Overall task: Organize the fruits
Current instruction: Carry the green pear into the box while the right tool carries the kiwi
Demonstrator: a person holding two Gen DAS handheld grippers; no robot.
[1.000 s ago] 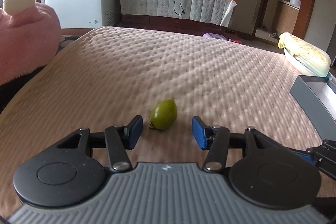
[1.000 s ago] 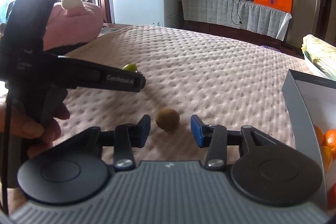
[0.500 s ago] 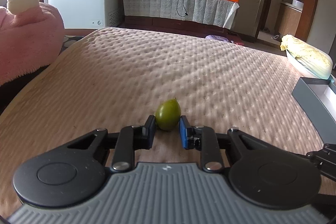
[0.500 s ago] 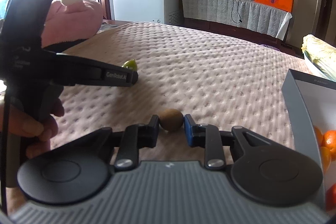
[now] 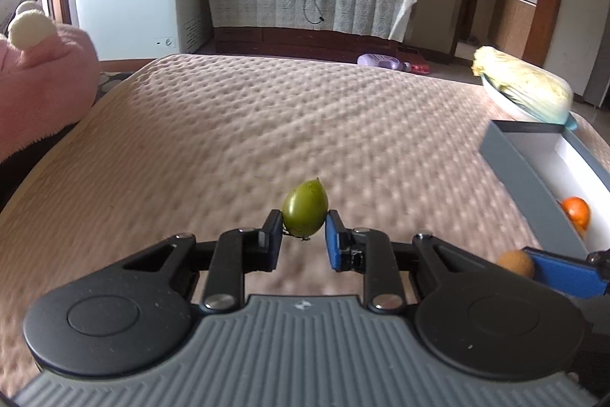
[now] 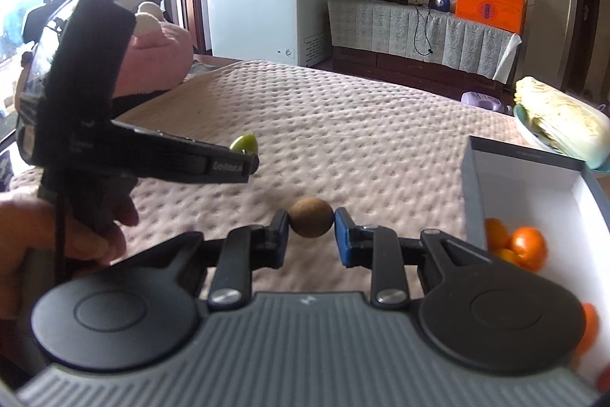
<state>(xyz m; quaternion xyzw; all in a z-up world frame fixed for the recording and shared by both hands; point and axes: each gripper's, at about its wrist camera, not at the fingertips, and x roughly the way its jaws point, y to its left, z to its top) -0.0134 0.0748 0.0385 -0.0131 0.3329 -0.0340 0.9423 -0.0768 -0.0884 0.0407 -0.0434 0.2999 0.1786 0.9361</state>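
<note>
On the quilted bedspread (image 5: 236,140) you work with both grippers, each one clamped on a fruit. Your left gripper (image 5: 304,237) grasps the green fruit (image 5: 305,213) between its pads, pointed tip up and a bit of stem hanging below; the fruit looks held clear of the cover. Your right gripper (image 6: 309,234) grips the brown fruit (image 6: 309,222) the same way, squeezed from both sides at its middle.

From the right wrist view, your left hand (image 6: 57,243) shows at the left edge, wrapped around the left gripper's handle, with the green fruit peeking past that gripper's tip. From the left wrist view, the brown fruit and one blue finger of the right gripper sit low at the right.

To your right stands the grey box (image 6: 472,185) with white inside, open at the top, holding several oranges (image 6: 528,246). Just beyond the box lies a cabbage (image 6: 560,119) in a bowl. A pink plush (image 5: 42,79) rests at the bed's left edge.
</note>
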